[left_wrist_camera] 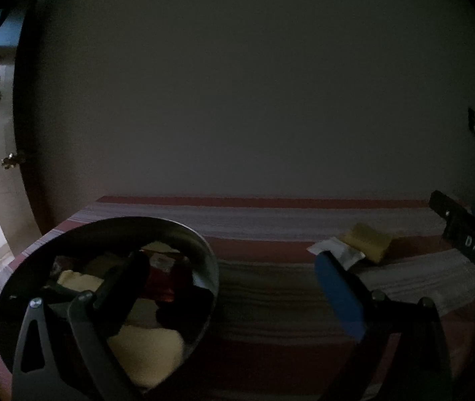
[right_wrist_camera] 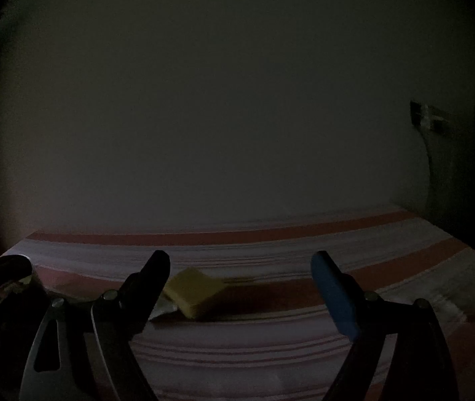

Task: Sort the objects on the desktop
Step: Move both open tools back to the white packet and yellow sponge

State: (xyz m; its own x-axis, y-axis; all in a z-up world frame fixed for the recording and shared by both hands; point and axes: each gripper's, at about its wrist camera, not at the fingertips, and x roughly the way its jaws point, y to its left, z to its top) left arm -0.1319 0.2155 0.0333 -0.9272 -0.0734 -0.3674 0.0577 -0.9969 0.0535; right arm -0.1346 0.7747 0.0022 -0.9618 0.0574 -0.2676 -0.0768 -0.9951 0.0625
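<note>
My right gripper (right_wrist_camera: 240, 267), fingers wide, faces the yellow sponge (right_wrist_camera: 194, 292): probably soft, light; I'd pinch its sides.

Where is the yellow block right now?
The yellow block lies on the striped cloth, just ahead of the open right tool, nearer its dark finger. A white packet touches its left side.

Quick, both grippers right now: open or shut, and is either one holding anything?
Left gripper: open, holding nothing; one finger is over the bowl.
Right gripper: open, holding nothing; the yellow block lies on the cloth ahead, ungripped.
</note>
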